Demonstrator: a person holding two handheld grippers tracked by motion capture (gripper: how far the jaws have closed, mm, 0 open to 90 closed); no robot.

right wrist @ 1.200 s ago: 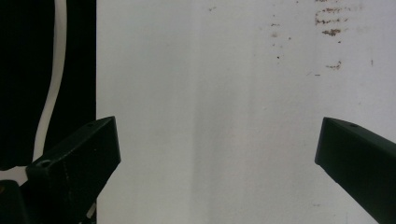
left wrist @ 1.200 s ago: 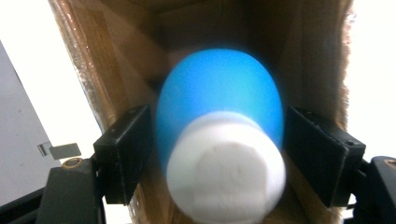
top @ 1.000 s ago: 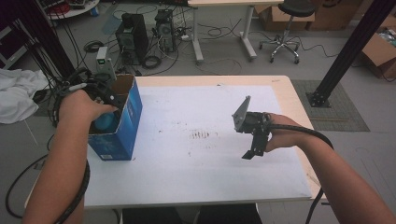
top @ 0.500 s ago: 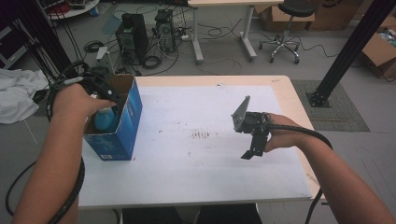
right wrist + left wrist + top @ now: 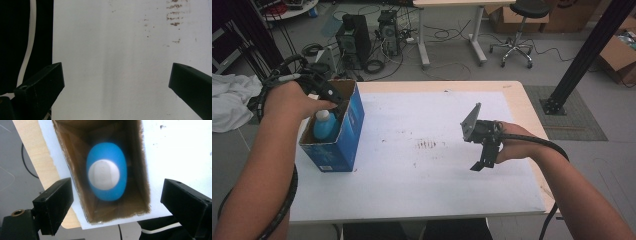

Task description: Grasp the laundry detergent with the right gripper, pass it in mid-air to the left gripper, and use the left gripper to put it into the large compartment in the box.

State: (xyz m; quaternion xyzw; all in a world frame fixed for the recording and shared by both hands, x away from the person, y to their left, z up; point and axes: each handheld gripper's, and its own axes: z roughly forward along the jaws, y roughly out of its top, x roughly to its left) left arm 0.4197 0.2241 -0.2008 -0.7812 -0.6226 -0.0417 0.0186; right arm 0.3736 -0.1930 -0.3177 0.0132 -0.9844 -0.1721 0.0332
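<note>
A blue bottle with a white cap stands upright inside an open blue cardboard box at the left edge of the white table. The left gripper hangs directly above the box mouth, pointing down. In the left gripper view its jaws have just been opening; they stand spread wide, one to each side of the box, with the bottle's cap centred below and nothing pressed between them. The bottle's long axis runs straight up toward these jaws, so the left hand is far nearer it. The box walls sit close around the bottle, leaving little room sideways; the way up is free. The right gripper hovers well apart over bare tabletop near the right edge, its jaws wide open and holding nothing.
</note>
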